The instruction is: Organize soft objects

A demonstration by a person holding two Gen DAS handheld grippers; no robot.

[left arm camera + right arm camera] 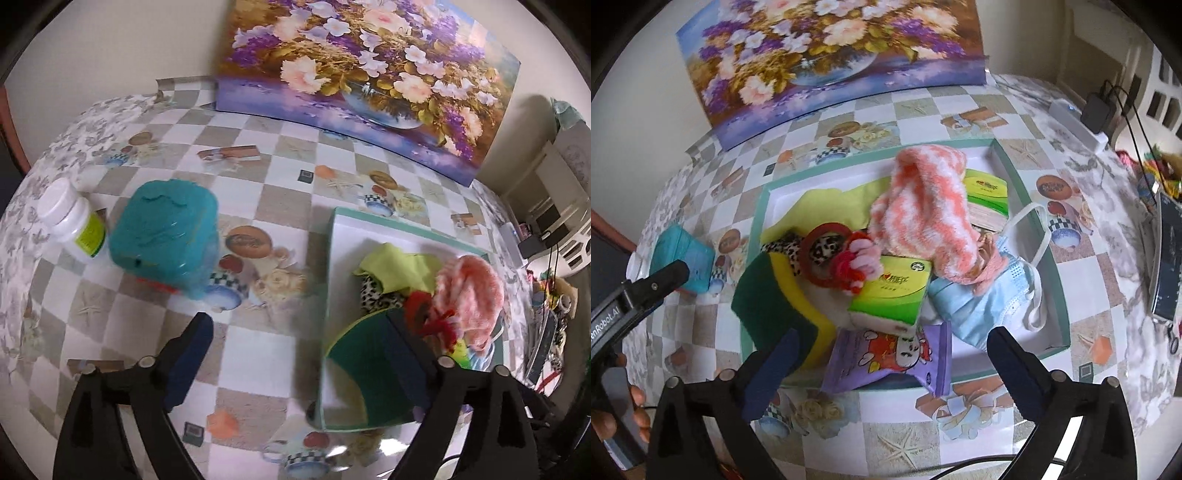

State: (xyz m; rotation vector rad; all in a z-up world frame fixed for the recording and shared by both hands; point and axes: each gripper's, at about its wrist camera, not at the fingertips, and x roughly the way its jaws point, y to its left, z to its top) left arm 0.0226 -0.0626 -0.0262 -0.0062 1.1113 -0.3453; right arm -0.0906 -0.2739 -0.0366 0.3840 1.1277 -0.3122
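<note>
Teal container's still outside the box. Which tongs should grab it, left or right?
Left, probably. The teal container lies on the table just ahead of the open left tongs. The right tongs hang open over the box, with the container far to their side.

Sock [923, 214] atop pile in box [1058, 280], sponge [768, 295] at left

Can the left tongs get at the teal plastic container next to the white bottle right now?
Probably yes. The left tongs stand open with nothing between them, and the teal container sits out on the checked tablecloth, with only the white bottle close at its side.
</note>
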